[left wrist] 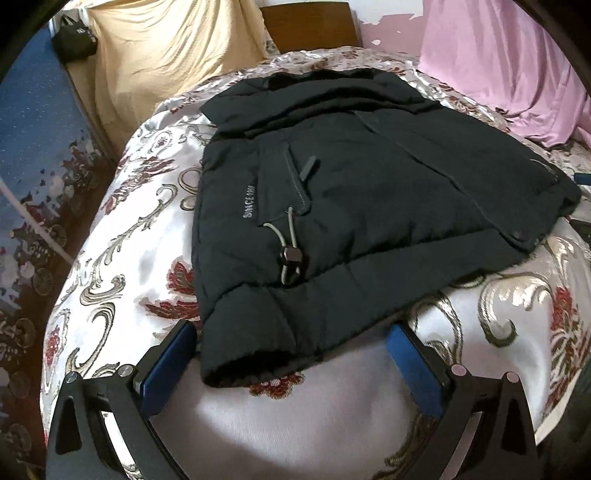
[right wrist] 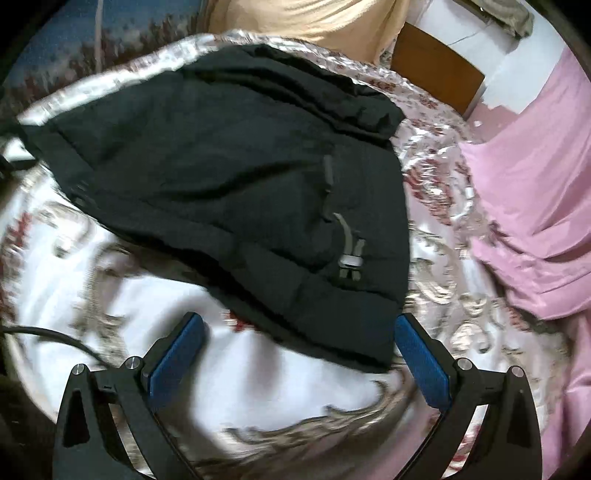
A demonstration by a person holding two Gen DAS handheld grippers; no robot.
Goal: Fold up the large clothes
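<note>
A large black padded jacket (left wrist: 351, 192) lies folded on a bed with a white floral bedspread (left wrist: 140, 229). It has grey "SINCE" lettering and a grey drawcord with a toggle (left wrist: 290, 256). My left gripper (left wrist: 291, 354) is open and empty, its jaws either side of the jacket's near left corner. In the right wrist view the jacket (right wrist: 221, 177) fills the middle, and my right gripper (right wrist: 299, 350) is open and empty at its near right corner, just above the bedspread (right wrist: 258, 398). This view is motion-blurred.
A pink sheet (right wrist: 535, 192) lies bunched at the bed's right side. A beige cloth (left wrist: 166, 51) hangs beyond the bed, next to a wooden headboard (left wrist: 310, 26). A patterned blue carpet (left wrist: 33, 155) is at left. A black cable (right wrist: 55, 338) lies on the bedspread.
</note>
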